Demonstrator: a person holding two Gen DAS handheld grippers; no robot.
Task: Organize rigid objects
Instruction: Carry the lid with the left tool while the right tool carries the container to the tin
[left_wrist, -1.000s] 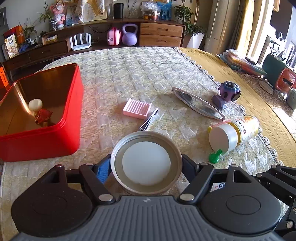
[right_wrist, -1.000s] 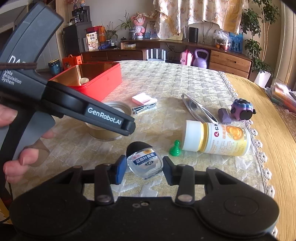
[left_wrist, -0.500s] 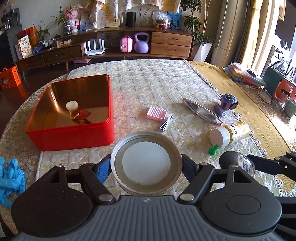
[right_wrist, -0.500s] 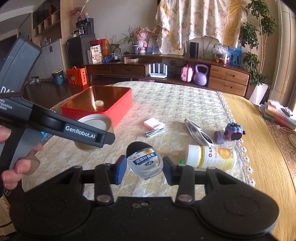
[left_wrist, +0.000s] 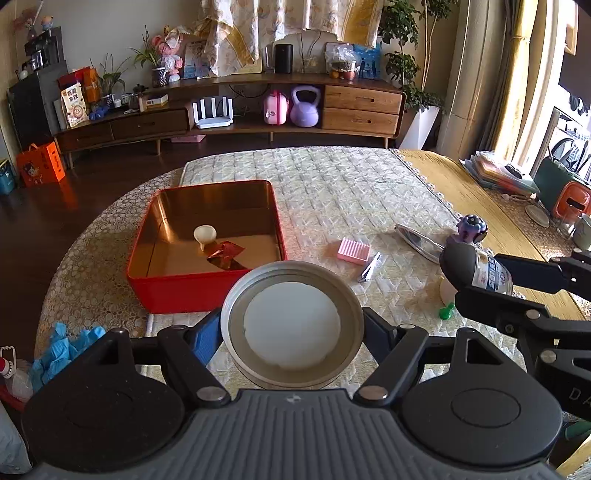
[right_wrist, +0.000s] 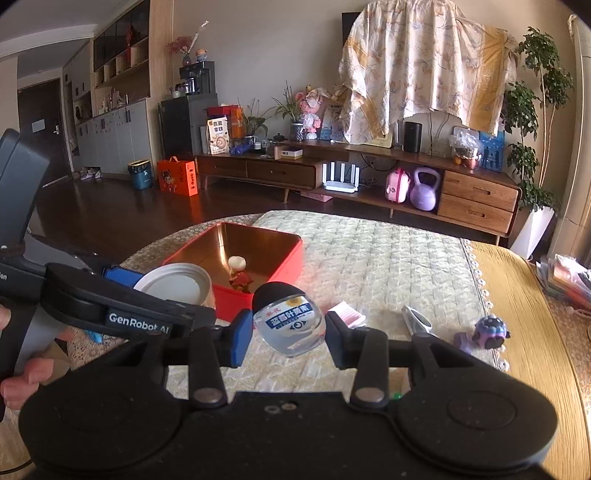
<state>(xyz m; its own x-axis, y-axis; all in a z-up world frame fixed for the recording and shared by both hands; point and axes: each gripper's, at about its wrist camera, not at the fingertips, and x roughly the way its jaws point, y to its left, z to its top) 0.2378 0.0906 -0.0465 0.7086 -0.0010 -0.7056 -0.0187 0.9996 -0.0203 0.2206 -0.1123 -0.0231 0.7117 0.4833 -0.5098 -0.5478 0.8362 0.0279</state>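
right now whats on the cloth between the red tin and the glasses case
In the left wrist view, a pink ridged block and nail clippers lie between red tin and glasses case.

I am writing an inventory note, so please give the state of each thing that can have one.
left gripper: shut on round tin
round tin: held, lifted
right gripper: shut on small bottle
small bottle: held, capped, tilted
red box: open, holds two small items
white bottle: mostly hidden

round tin (left_wrist: 293, 328), small bottle (right_wrist: 290, 323), both held aloft
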